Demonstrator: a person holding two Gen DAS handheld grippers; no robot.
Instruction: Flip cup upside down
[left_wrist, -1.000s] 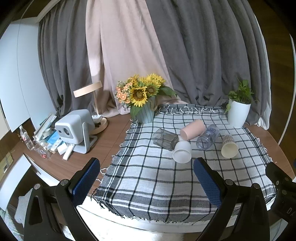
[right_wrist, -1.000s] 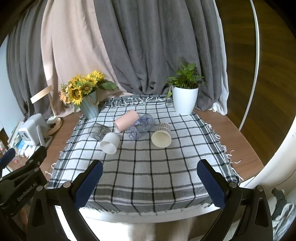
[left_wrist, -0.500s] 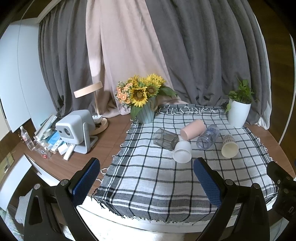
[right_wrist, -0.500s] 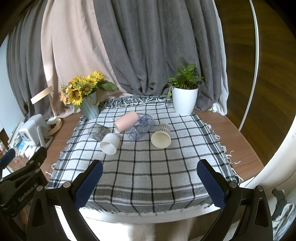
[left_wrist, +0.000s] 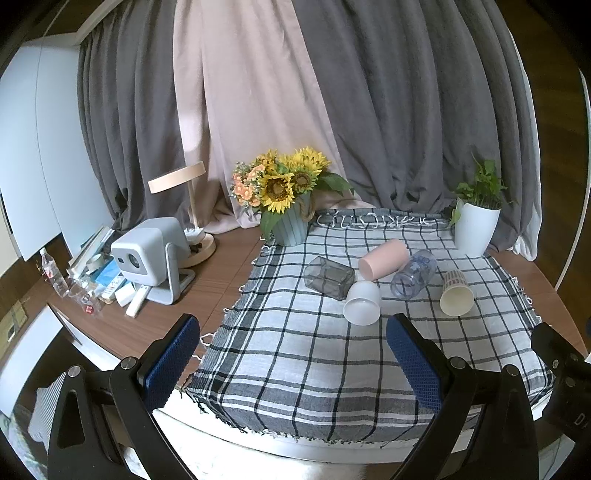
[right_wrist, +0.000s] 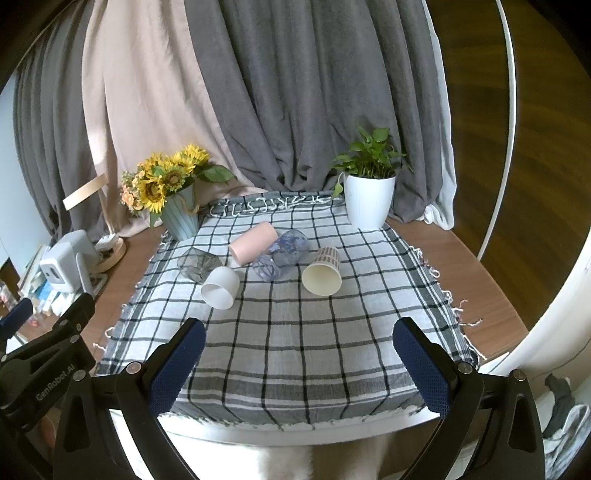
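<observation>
Several cups lie on their sides on the checked cloth (left_wrist: 317, 354): a grey glass tumbler (left_wrist: 328, 277), a white cup (left_wrist: 362, 302), a pink cup (left_wrist: 384, 258), a clear bluish cup (left_wrist: 413, 274) and a striped paper cup (left_wrist: 456, 297). The right wrist view shows them too: grey tumbler (right_wrist: 197, 263), white cup (right_wrist: 220, 287), pink cup (right_wrist: 252, 243), bluish cup (right_wrist: 283, 253), paper cup (right_wrist: 323, 277). My left gripper (left_wrist: 291, 365) is open and empty, above the cloth's near edge. My right gripper (right_wrist: 299, 369) is open and empty, also at the near edge.
A sunflower vase (left_wrist: 288, 199) stands at the cloth's back left and a white potted plant (left_wrist: 475, 221) at the back right. A small projector (left_wrist: 147, 254), a lamp (left_wrist: 184, 206) and clutter sit on the wooden table to the left. Curtains hang behind.
</observation>
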